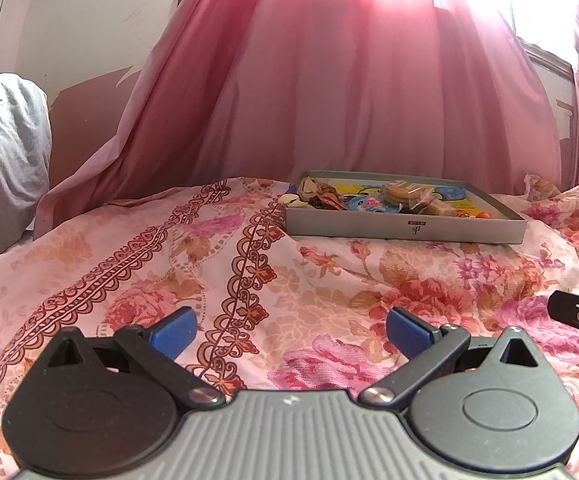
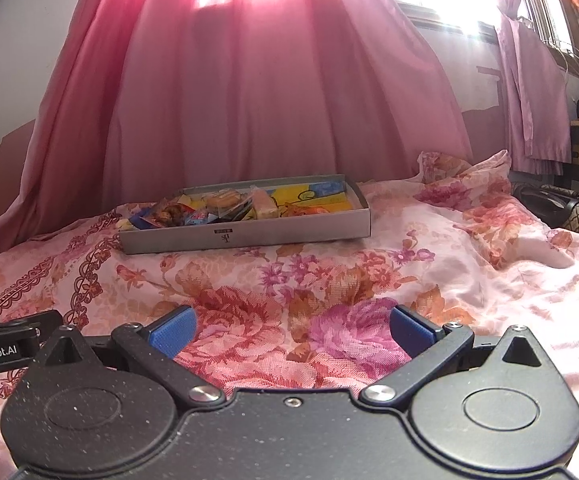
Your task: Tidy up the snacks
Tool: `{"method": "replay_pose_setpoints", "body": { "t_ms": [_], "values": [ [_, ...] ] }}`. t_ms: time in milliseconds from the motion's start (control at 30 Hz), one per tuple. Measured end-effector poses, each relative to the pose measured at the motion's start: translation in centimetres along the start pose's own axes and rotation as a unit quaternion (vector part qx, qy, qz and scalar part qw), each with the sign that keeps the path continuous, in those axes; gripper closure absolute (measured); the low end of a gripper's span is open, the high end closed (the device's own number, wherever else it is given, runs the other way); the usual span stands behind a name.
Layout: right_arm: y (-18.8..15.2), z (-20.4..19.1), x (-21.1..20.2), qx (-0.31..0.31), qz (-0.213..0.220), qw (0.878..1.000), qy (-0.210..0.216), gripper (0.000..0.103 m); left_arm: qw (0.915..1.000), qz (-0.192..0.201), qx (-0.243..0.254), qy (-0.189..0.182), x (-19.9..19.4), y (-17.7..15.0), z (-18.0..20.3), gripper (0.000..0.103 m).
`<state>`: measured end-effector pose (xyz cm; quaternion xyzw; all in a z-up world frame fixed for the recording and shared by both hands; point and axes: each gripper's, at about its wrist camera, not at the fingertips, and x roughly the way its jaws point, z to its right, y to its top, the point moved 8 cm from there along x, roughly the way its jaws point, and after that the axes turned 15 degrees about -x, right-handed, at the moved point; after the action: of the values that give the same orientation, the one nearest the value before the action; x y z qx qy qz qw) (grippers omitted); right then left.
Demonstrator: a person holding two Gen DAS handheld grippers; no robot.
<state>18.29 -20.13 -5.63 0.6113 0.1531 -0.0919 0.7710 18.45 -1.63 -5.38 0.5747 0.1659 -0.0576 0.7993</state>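
I have both grippers low over the bed, which is covered in a pink floral sheet, and both point toward the shallow grey box of snacks lying well ahead near the pink curtain. My left gripper has its blue-padded fingers spread wide with nothing between them, only the flowered sheet showing in the gap. My right gripper is the same: fingers splayed apart and empty. In the right wrist view the left gripper's body juts in at the left edge, and I can read part of white lettering on it, "enRobot.AI"; the start of the word is cut off by the frame. The box's near wall carries a small dark logo mark with tiny characters above it, too small for me to read. Inside the box I see a stack of round biscuits in clear wrap, a pale wrapped bar, and a jumble of small colourful wrapped sweets gathered toward its left end; the box floor is printed in yellow and blue cartoon shapes. A crumpled grey cloth sits at the far left of the left wrist view.
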Motion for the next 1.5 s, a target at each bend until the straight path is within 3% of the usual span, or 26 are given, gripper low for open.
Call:
{"method": "replay_pose_setpoints", "body": {
  "t_ms": [1500],
  "values": [
    [-0.02,-0.09,-0.32,0.000,-0.002,1.000,0.003,0.001,1.0000,-0.002,0.003,0.001,-0.15,-0.10,0.01,0.000]
  ]
}}
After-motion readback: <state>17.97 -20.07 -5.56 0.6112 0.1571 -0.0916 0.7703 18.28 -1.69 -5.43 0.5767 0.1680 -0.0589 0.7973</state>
